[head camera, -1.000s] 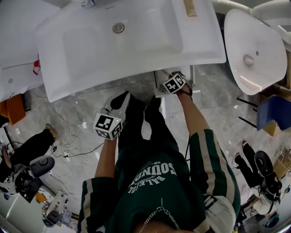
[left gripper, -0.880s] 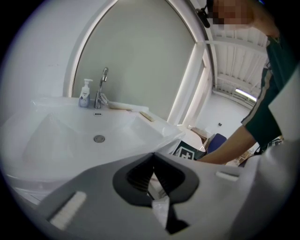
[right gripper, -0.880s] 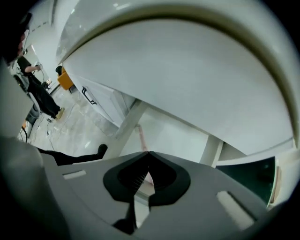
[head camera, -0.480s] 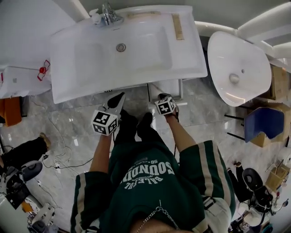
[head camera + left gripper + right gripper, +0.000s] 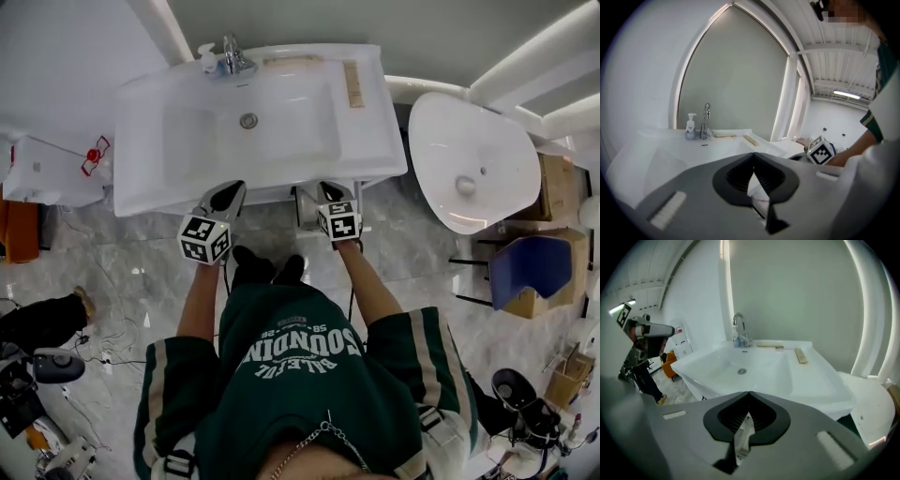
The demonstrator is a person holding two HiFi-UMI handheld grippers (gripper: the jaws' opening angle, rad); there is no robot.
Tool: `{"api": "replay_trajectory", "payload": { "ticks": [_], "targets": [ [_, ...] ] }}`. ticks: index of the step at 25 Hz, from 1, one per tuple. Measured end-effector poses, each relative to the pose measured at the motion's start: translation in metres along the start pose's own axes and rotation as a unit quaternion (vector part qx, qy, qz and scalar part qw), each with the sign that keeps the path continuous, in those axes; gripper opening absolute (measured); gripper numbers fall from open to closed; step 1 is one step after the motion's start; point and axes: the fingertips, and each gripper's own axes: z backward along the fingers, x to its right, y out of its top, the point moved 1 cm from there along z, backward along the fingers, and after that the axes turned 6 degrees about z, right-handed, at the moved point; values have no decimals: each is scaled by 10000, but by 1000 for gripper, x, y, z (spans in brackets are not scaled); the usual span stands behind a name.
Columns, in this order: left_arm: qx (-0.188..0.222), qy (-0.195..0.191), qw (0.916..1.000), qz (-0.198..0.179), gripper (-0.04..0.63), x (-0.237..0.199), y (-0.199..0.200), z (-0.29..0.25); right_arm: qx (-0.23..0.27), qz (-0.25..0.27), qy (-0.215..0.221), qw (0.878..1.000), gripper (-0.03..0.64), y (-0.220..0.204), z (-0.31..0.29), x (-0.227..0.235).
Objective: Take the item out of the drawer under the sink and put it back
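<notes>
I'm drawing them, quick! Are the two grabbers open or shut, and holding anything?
Left gripper: shut, holding nothing.
Right gripper: shut, holding nothing.

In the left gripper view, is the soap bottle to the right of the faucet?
No, the soap bottle stands just left of the faucet on the back edge of the sink.

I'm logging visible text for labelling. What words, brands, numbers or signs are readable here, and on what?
"SOUNDIN": big white print on the person's green sweatshirt, upside down, its end lost in a fold.
Smaller line beside it: too small to read.
Label on the soap bottle: blurred.
The red tag on the white unit: unreadable.
</notes>
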Motion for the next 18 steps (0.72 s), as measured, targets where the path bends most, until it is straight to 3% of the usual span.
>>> {"api": "replay_trajectory", "payload": {
  "ticks": [10,18],
  "targets": [
    [554,78,9980,-306,49,-4,58,26,1502,319,-22,9881,2,138,56,13],
    [911,204,9946,-446,49,-11,91,42,2462,242,138,9688,2,205,99,2]
  ]
}}
